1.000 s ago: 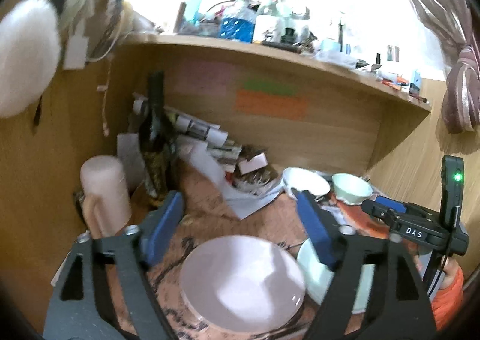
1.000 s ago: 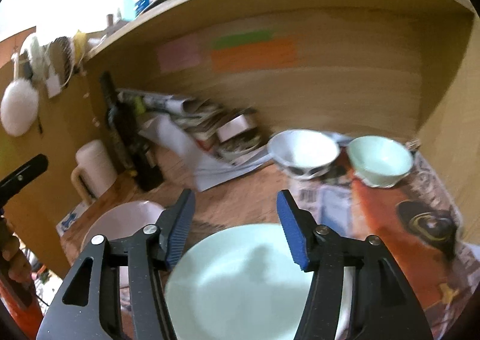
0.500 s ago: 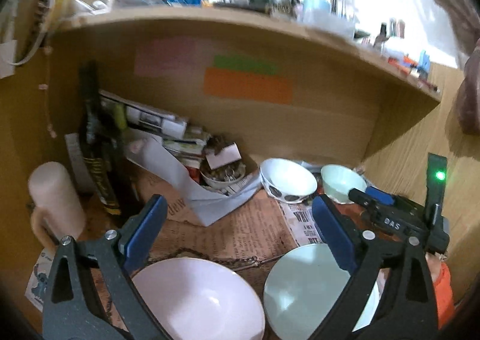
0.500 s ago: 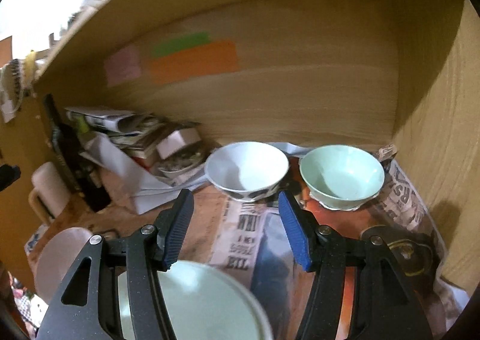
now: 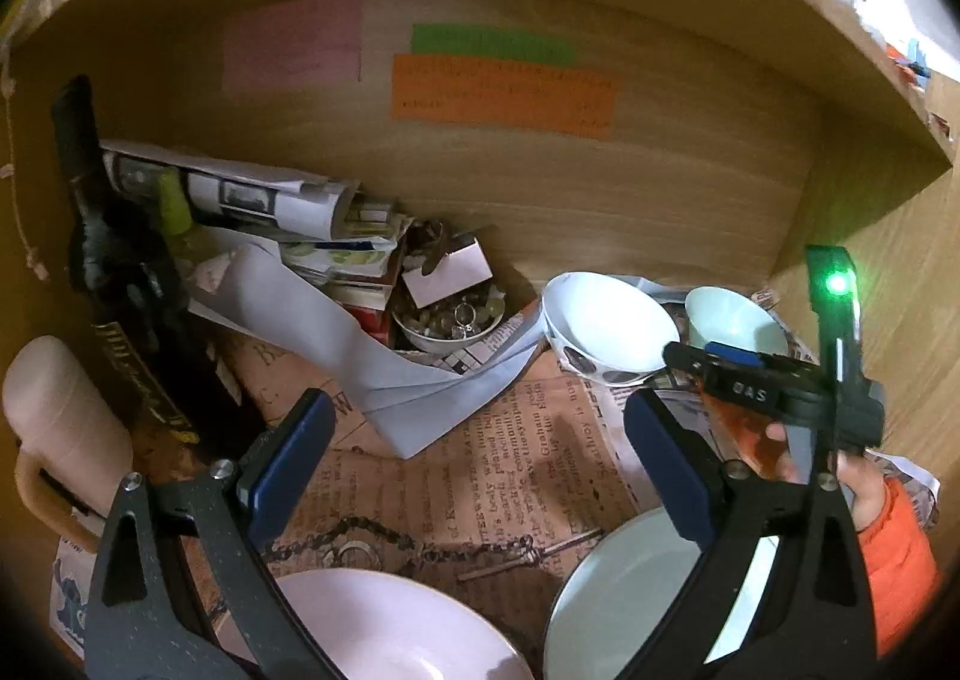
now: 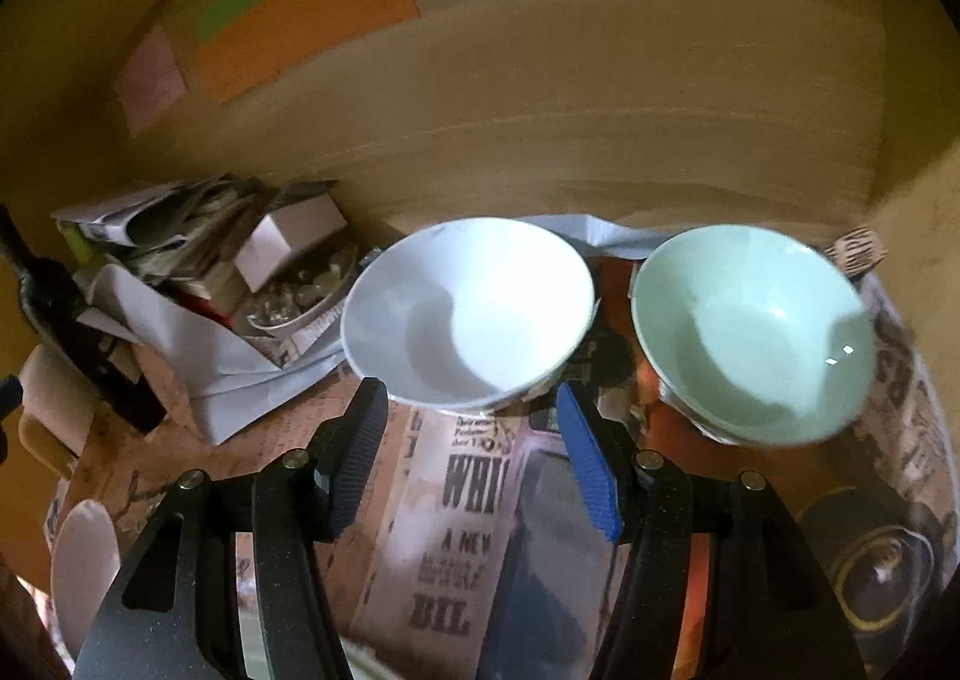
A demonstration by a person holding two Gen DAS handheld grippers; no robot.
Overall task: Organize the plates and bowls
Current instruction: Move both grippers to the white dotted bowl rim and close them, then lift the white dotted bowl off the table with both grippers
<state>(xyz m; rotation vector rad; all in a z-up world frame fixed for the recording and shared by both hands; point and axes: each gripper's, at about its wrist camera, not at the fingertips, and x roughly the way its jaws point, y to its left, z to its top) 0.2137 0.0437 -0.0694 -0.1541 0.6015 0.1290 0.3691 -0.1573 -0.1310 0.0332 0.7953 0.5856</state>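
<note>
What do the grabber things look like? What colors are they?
Both are black plastic claws with two fingers and blue pads, with silver screws. The left gripper and the right gripper match. The right one has a green light, white letters, and an orange sleeve behind it.

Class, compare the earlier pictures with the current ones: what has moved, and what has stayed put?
Both tongs advanced into the shelf nook; the right tongs left the green plate behind, nearing the white bowl. Left tongs followed. Both remain open and empty. Bowls, including the green bowl, and the pink plate stayed put.

Two plates — pink (image 5: 384, 626), green (image 5: 636, 596); two empty bowls — white (image 6: 468, 314), green (image 6: 753, 332).
</note>
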